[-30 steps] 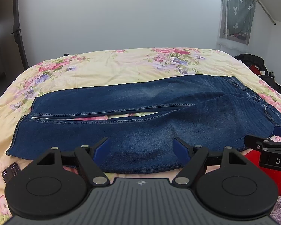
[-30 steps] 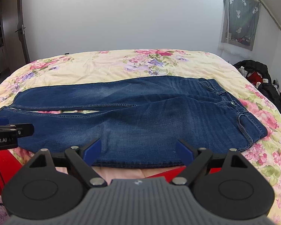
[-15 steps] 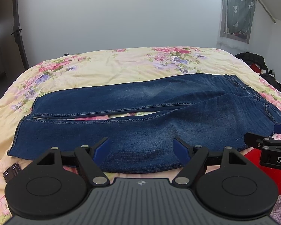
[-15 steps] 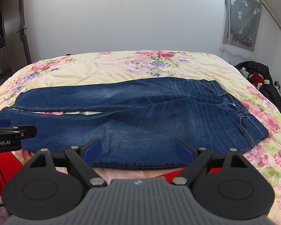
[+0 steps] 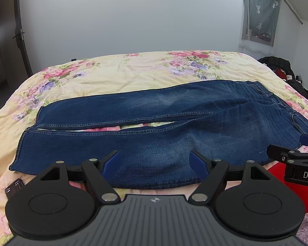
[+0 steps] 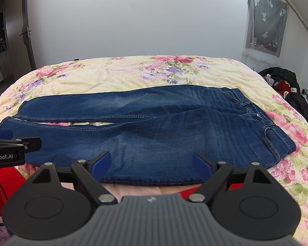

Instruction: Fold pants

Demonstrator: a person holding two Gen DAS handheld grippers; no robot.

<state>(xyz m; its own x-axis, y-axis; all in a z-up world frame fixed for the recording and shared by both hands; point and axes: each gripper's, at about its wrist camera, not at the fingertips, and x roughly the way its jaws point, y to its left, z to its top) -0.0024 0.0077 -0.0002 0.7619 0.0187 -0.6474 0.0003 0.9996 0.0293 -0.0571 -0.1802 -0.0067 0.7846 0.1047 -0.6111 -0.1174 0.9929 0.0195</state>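
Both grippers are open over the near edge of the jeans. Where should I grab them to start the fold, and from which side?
Judging from the layout, take the near leg's long outer edge, coming in low from the bed's near side. The jeans lie flat, hems left, waistband right. The left gripper could pinch toward the hem, the right gripper toward the waistband corner, then carry that leg over the far one.

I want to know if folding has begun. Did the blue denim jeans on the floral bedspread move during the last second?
No. The blue denim jeans lie flat as before, against the same flowers of the floral bedspread. Both claws are open, holding nothing.
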